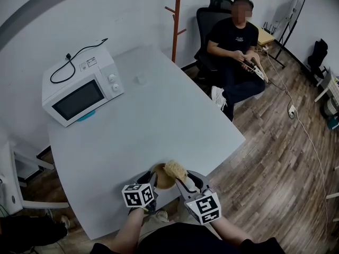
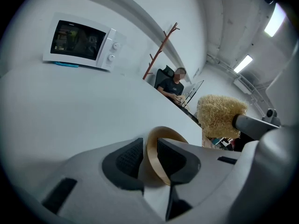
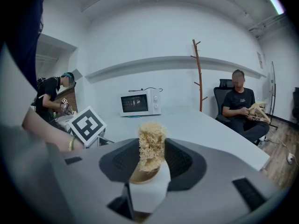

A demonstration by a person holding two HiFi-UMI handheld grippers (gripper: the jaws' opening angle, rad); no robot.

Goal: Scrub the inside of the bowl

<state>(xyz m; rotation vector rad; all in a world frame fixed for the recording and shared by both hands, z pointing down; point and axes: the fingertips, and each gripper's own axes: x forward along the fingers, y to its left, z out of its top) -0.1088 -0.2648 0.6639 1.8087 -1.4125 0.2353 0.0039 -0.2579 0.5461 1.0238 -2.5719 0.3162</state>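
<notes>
Scrubbing looks barely begun: at the frame's bottom centre your left gripper (image 1: 150, 179), jaws apart, straddles the bowl (image 1: 161, 177) rim, while your right gripper (image 1: 186, 181), clamped on the scrubber (image 1: 175, 169), holds it at the bowl's mouth.

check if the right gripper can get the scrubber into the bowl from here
Probably yes: the scrubber in the right gripper sits beside the bowl, nothing between them; the left gripper only straddles the rim on the far side.
</notes>
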